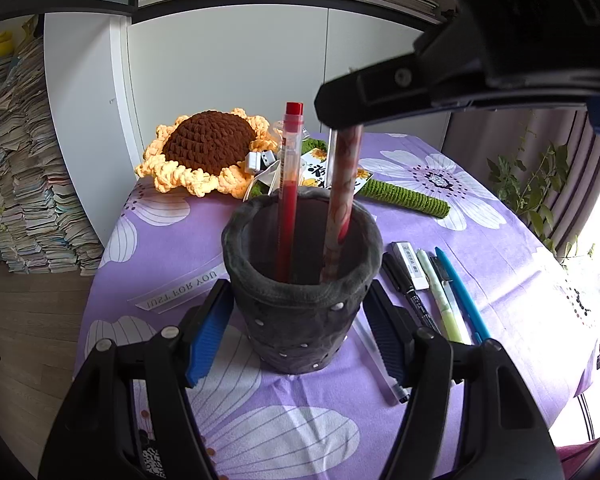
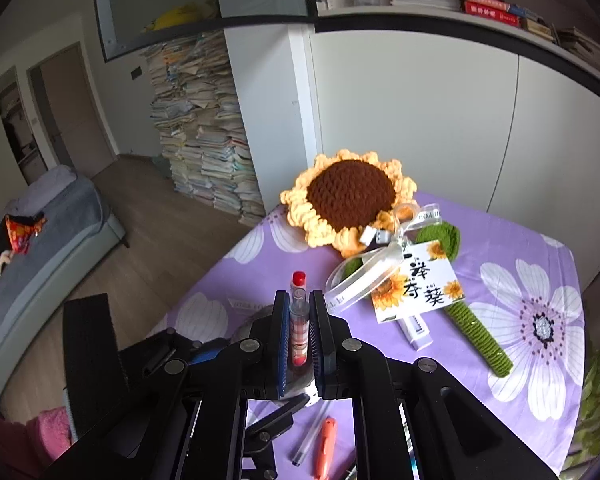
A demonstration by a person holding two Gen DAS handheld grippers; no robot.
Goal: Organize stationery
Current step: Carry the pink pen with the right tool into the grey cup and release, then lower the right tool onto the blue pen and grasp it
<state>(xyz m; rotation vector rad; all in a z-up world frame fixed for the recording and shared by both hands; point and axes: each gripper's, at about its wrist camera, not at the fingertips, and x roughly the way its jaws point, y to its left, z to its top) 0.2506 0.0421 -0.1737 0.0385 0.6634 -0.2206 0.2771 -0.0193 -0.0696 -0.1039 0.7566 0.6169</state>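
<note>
- The right gripper [image 2: 299, 340] is clamping a patterned pen [image 2: 299, 336] between its two pads, gripping it high on the barrel while the lower end is already standing inside the dark pen holder [image 1: 302, 280].
- The left gripper [image 1: 296, 324] is bracing that holder, its blue-ribbed pads sitting against both sides of the cup wall; whether they are pressing or only touching is hard to judge, but the jaws are closed about the cup.
- Inside the holder a red gel pen [image 1: 290, 184] is leaning upright just beside the patterned pen.
- Just to the right of the cup, on the purple floral tablecloth [image 1: 500, 248], a black marker [image 1: 406, 286], a white eraser [image 1: 410, 265], a pale green pen [image 1: 444, 300] and a blue pen [image 1: 462, 292] are lying side by side; a clear pen [image 1: 380, 364] is resting partly under the left gripper's right finger.
- Farther back a crocheted sunflower [image 2: 348, 196] with a gift tag [image 2: 416, 280] is lying across the cloth.
- Handling, as a judgement: the pens look light, stiff and smooth, so a hold near mid-barrel, across the narrow width, should be keeping them from swivelling. The holder appears soft-walled and light, likely to tip or dent, so steadying it low on its sides seems sensible.
</note>
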